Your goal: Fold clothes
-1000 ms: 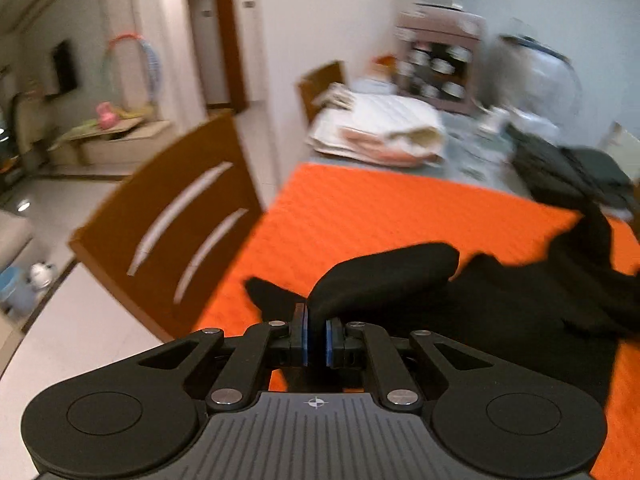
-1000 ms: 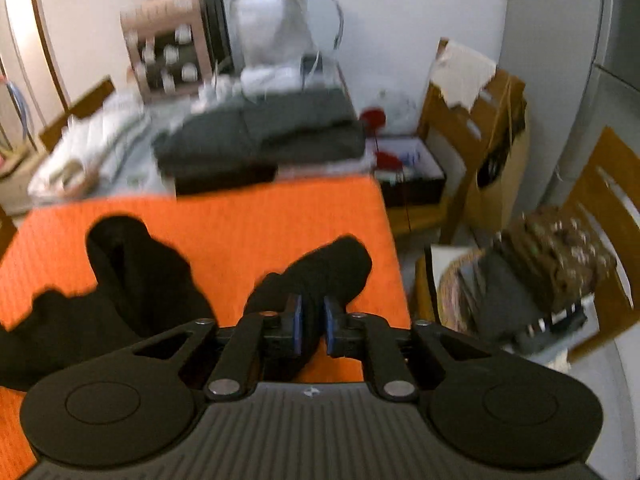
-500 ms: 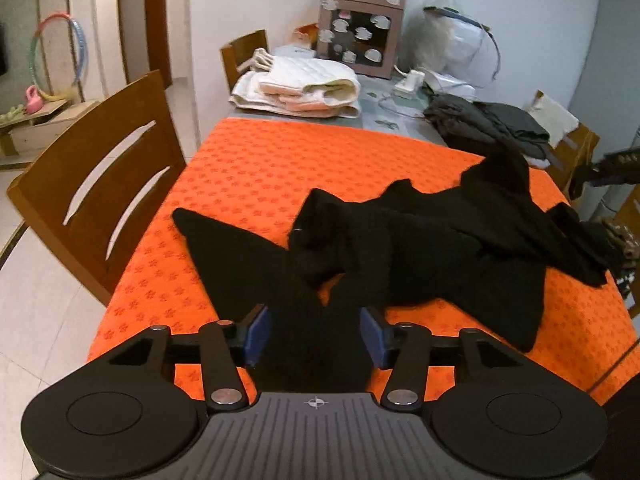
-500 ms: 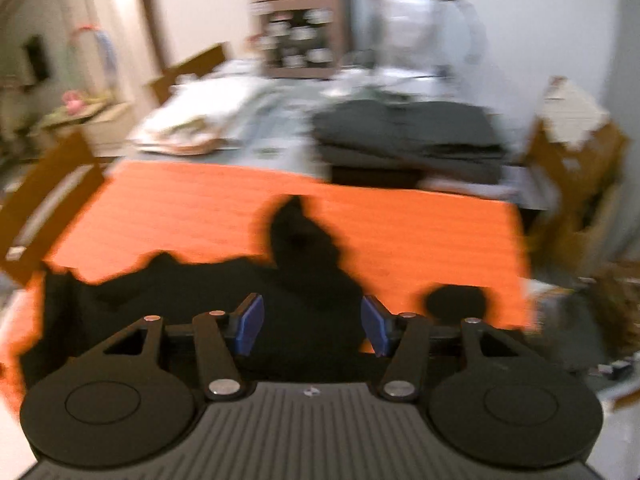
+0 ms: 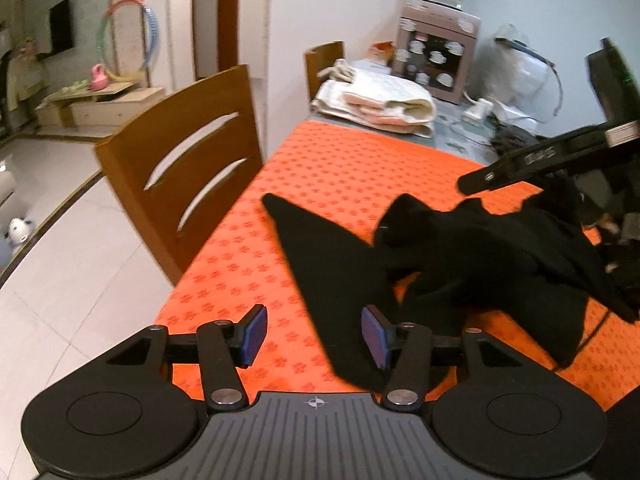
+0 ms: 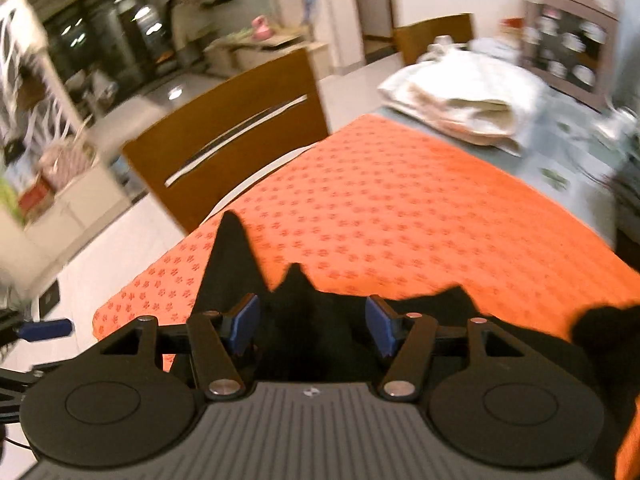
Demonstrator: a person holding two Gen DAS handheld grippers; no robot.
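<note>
White walls (image 5: pixel 328 8) and a pale tiled floor (image 5: pixel 72 272) are seen around a table (image 5: pixel 452 142) spread with an orange cloth (image 5: pixel 352 168). A wooden chair (image 5: pixel 188 160) is drawn up at its side, another chair (image 5: pixel 322 60) at the far end. A doorway (image 5: pixel 208 20) and a low shelf (image 5: pixel 108 98) are seen beyond.

You find almost nothing legible here; the only lettering sits on the other gripper's black arm (image 5: pixel 548 156) reaching in from the right of the left wrist view, where pale characters show but blur past reading; a white-and-red sticker (image 5: pixel 622 135) beside them is equally unreadable; the pinkish box (image 5: pixel 436 64) at the far end of the table carries pictures of cups, and you can make out no words on it; the right wrist view is too smeared to give you any text.
</note>
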